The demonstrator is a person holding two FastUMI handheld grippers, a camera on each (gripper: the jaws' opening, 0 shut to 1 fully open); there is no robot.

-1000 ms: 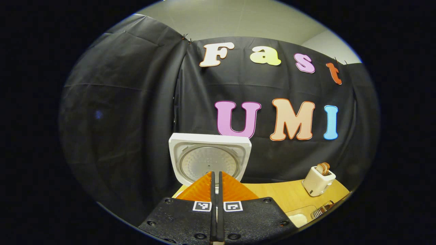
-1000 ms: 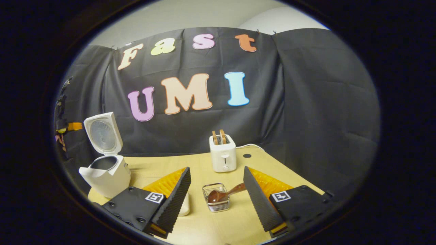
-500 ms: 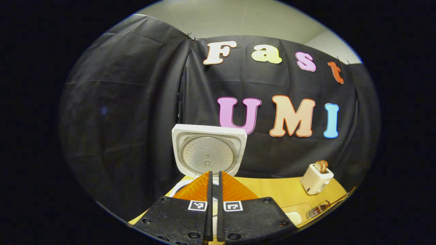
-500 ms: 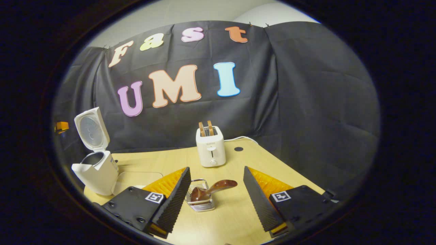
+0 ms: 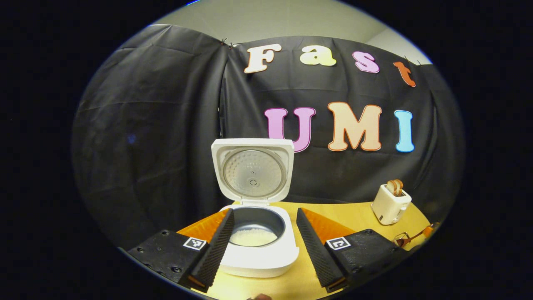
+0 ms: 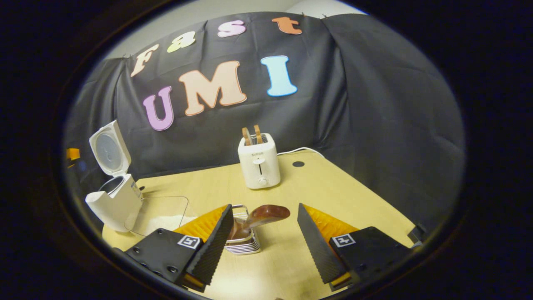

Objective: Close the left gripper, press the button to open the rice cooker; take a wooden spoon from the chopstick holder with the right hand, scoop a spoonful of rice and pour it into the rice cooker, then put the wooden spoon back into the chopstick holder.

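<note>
Wooden tabletop point(image 6: 333, 187) is showing between the fingers of the right gripper point(image 6: 263, 243), which is hanging wide open and gripping nothing above the wire chopstick holder point(image 6: 243, 241). The wooden spoon point(image 6: 260, 213) is leaning out of that holder toward the gap. Beyond them a white toaster point(image 6: 259, 163) is standing upright. Over at the table's far left, the left gripper point(image 5: 263, 246) is also spreading wide and empty, framing the rice cooker point(image 5: 258, 246), whose lid point(image 5: 252, 171) is standing open, with rice lying in the pot.
</note>
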